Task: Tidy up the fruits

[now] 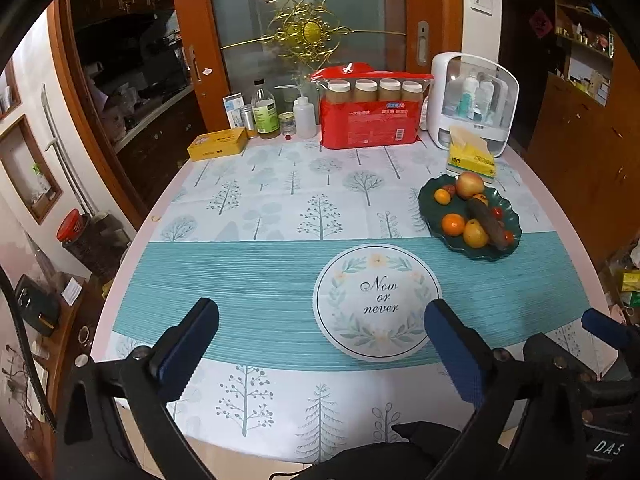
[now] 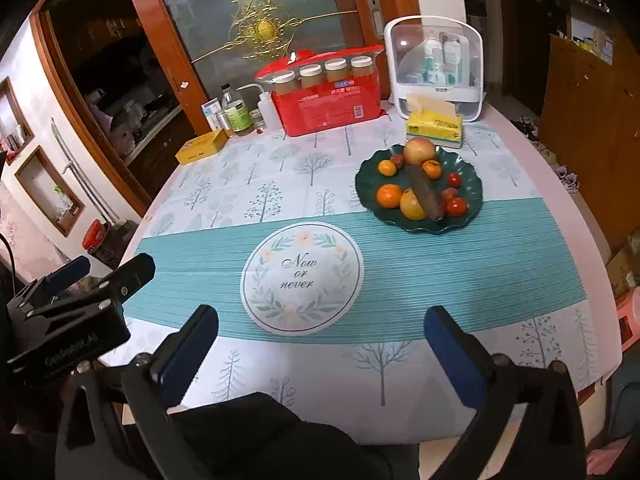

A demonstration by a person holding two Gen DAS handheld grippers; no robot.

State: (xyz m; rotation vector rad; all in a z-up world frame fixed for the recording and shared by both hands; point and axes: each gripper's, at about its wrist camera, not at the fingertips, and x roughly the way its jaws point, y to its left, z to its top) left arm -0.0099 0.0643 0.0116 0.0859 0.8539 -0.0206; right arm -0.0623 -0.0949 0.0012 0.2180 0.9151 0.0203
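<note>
Several small red fruits on the dark green scalloped plate [image 2: 476, 184] sit partly hidden behind a long brown-green fruit [image 2: 426, 192], and what kind they are is hard to tell. Oranges and an apple [image 2: 419, 151] share the plate, at the far right of a table [image 2: 568, 216] with a tree-print cloth. A round "Now or never" mat [image 2: 302, 278] lies nearer. The left gripper [image 1: 320, 316] and right gripper [image 2: 320, 320] are both spread wide, grasping nothing.

On the scalloped dark green plate [image 2: 472, 196] we counted two small orange tangerines [image 2: 389, 195], one large reddish-yellow apple [image 2: 419, 151], and one long brown cucumber-shaped piece [image 2: 426, 193].
</note>
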